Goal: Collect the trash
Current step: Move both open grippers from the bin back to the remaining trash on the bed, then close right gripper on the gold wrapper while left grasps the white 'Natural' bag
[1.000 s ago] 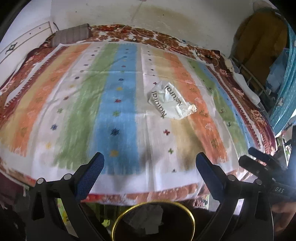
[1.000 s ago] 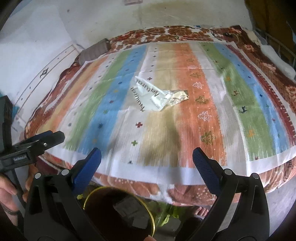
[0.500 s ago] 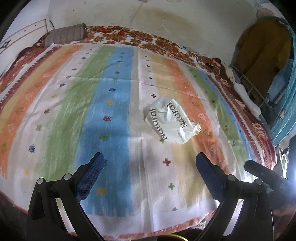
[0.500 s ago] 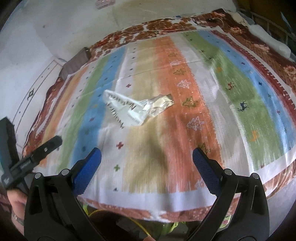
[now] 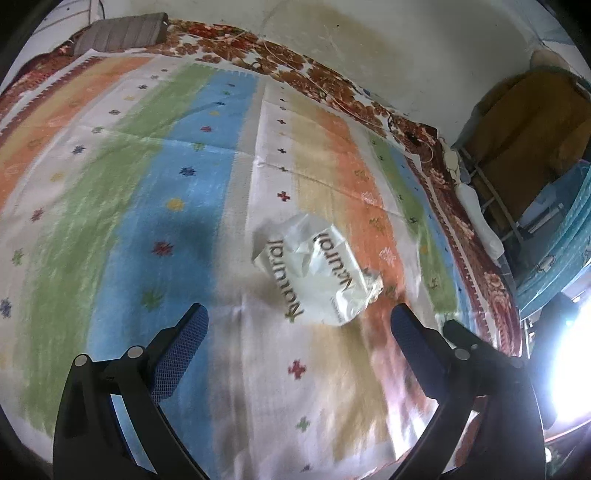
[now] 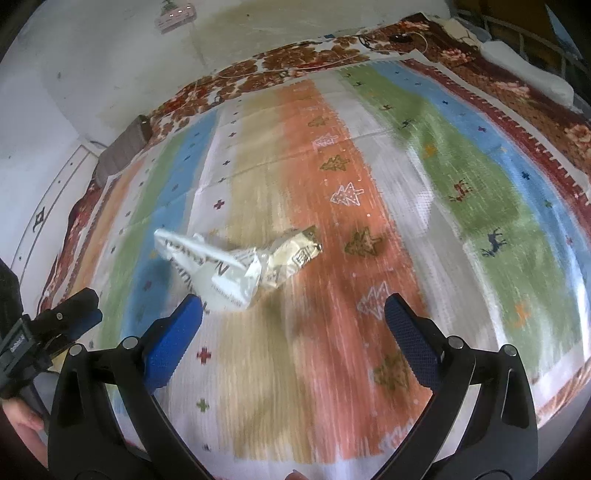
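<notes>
A crumpled white wrapper (image 5: pixel 317 273) printed "Natural" lies on the striped bed cover (image 5: pixel 147 206). My left gripper (image 5: pixel 299 332) is open and empty, its jaws wide apart just short of the wrapper. In the right wrist view the wrapper (image 6: pixel 236 269) lies ahead and left of centre, with a creased tan end at its right. My right gripper (image 6: pixel 293 325) is open and empty above the cover, its left fingertip (image 6: pixel 184 317) close to the wrapper's near edge. The left gripper (image 6: pixel 70 321) shows at the left edge of the right wrist view.
A grey pillow (image 5: pixel 122 33) lies at the bed's far left corner by the stained wall (image 5: pixel 369 40). A metal rack with a yellow cloth (image 5: pixel 524 122) stands to the right of the bed. A white cable (image 5: pixel 332 99) runs along the far floral border.
Both grippers have moved forward over the bed toward the wrapper, which now looks larger and nearer. The bin seen below the bed edge has dropped out of view.
</notes>
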